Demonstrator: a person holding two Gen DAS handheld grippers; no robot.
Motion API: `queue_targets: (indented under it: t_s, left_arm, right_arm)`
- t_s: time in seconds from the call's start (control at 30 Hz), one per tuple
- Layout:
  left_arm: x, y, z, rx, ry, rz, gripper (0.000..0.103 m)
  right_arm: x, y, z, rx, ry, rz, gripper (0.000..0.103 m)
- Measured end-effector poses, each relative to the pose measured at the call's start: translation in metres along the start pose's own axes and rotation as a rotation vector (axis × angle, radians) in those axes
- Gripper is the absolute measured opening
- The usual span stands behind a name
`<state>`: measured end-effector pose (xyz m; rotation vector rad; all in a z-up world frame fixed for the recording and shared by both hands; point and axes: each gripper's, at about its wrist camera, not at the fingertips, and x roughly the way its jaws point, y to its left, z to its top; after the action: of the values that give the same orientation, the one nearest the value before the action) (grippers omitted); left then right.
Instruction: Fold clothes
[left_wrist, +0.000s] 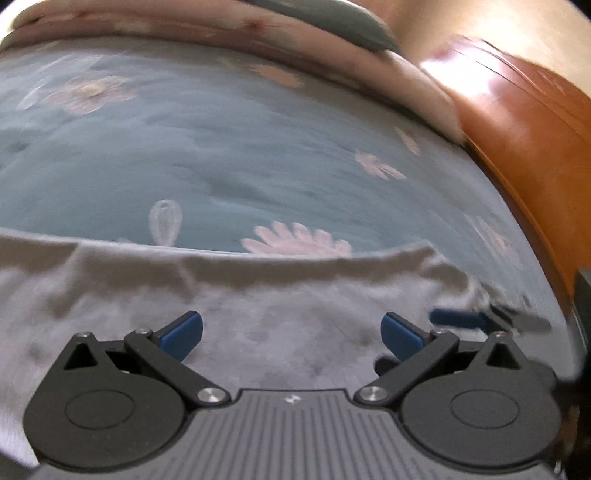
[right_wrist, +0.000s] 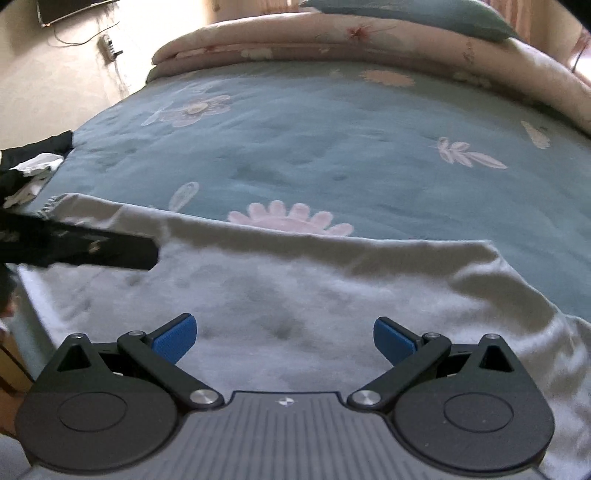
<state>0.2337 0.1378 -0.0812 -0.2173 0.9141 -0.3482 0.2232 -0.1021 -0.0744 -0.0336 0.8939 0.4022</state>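
1. Nearest in the left wrist view, the left gripper (left_wrist: 291, 338) is seen with its blue fingers (left_wrist: 183, 334) spread wide and nothing between them; it hangs over the pale grey garment (left_wrist: 258, 295).
2. In the right wrist view the right gripper (right_wrist: 284, 338) is likewise spread apart and empty, over the same garment (right_wrist: 295, 288).
3. The garment is laid fairly flat on the near part of the bed, its far edge running from about 9 to 3 o'clock just beyond both grippers (some of it is hidden under the tools).
4. It is judged to be soft, light and limp, likely to sag and wrinkle when lifted; a pinch through the fabric at a corner or along an edge is advised, such as the far corner (right_wrist: 491, 245) at 2 o'clock in the right view.
5. At 9 o'clock in the right view a dark blurred tool, probably the other gripper, reaches over the cloth.
6. Beyond lies the blue flowered bedspread (right_wrist: 314, 147).
7. Farthest, at 12 o'clock, a rolled pink quilt (right_wrist: 332, 40) and a grey-blue pillow (right_wrist: 406, 13) are seen.
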Motion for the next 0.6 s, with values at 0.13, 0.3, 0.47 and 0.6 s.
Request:
queue_targets:
  t_s: [0.13,0.3,0.47,0.6]
  left_arm:
    - [0.007,-0.005,-0.012,0.068,-0.004,-0.01,0.102]
    - [0.015,-0.007,-0.022,0.072,-0.041,-0.006,0.102]
    - [0.013,-0.018,-0.027,0.118,-0.117,0.014,0.102]
    - [-0.005,-0.043,-0.04,0.185,-0.195,0.042,0.102]
  right_arm:
    - [0.013,-0.002,-0.019,0.023,0.021,-0.001,0.103]
    - [0.021,0.006,-0.03,-0.023,-0.014,-0.039,0.103]
    - [0.016,-0.002,-0.039,-0.023,-0.064,-0.001,0.103]
    - [-0.006,-0.025,-0.054,0.064,-0.137,0.092,0.103]
